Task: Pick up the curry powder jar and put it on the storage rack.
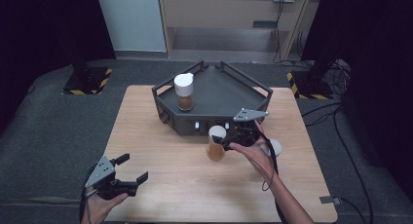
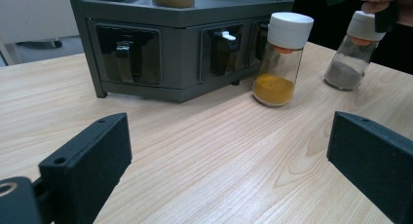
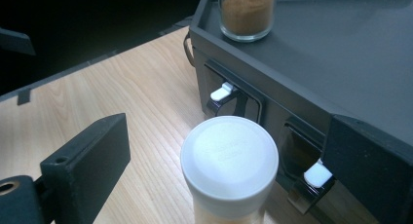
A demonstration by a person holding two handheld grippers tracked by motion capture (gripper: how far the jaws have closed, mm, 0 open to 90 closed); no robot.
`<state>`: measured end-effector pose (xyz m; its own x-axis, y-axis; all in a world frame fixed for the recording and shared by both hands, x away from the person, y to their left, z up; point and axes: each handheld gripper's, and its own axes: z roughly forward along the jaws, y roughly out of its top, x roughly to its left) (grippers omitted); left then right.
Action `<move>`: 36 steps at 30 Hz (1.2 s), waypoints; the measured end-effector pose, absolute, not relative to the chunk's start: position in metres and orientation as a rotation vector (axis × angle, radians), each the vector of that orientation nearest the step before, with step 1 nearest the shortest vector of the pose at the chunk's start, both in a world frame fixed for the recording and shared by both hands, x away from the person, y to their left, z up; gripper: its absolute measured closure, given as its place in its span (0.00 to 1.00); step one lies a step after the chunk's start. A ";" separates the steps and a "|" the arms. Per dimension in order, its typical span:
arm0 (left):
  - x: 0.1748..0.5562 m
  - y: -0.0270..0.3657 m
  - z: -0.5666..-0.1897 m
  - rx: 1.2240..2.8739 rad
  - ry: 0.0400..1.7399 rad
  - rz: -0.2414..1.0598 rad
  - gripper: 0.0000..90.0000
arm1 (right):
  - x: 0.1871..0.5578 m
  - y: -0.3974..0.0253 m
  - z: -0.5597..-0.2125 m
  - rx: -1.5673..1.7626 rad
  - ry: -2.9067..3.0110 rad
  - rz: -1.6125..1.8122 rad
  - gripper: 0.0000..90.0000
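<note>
Pale wood-grain table [image 1: 170, 185] on grey carpet fills the centre of the high view, with a dark grey angular spice rack [image 1: 214, 95] standing at its far middle. On the rack's top tray, toward the upper left of the rack, stands a white-capped jar of brown spice [image 1: 184, 91]. Just in front of the rack, at mid-frame, a white-capped jar of orange-yellow spice [image 1: 215, 142] stands upright on the table; the right gripper [image 1: 228, 142] is at its cap, jaws spread to either side of it and not visibly pressing in the right gripper view, where the white cap [image 3: 229, 158] sits between them. A second jar holding grey powder [image 2: 351, 58] stands right of it in the left gripper view, partly behind the right hand [image 1: 253, 153]. At lower left, the left gripper [image 1: 132, 168] is released, jaws wide apart above bare wood.
</note>
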<state>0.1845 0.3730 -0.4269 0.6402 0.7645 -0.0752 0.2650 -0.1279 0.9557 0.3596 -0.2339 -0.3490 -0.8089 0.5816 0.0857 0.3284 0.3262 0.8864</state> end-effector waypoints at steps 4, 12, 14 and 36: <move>0.185 0.373 -0.427 1.695 0.848 0.533 0.02 | 0.363 -0.230 -0.355 0.836 2.356 1.465 0.05; 0.185 0.373 -0.427 1.695 0.848 0.532 0.02 | 0.367 -0.223 -0.365 0.855 2.376 1.445 0.07; 0.185 0.373 -0.427 1.696 0.848 0.532 0.02 | 0.368 -0.222 -0.369 0.861 2.379 1.443 0.07; 0.185 0.373 -0.427 1.698 0.851 0.529 0.02 | 0.370 -0.212 -0.384 0.855 2.391 1.390 0.36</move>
<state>0.1851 0.3729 -0.4268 0.6409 0.7639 -0.0758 0.2694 -0.1313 0.9540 0.3705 -0.2117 -0.3844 -0.7980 0.5976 0.0775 0.3632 0.3744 0.8532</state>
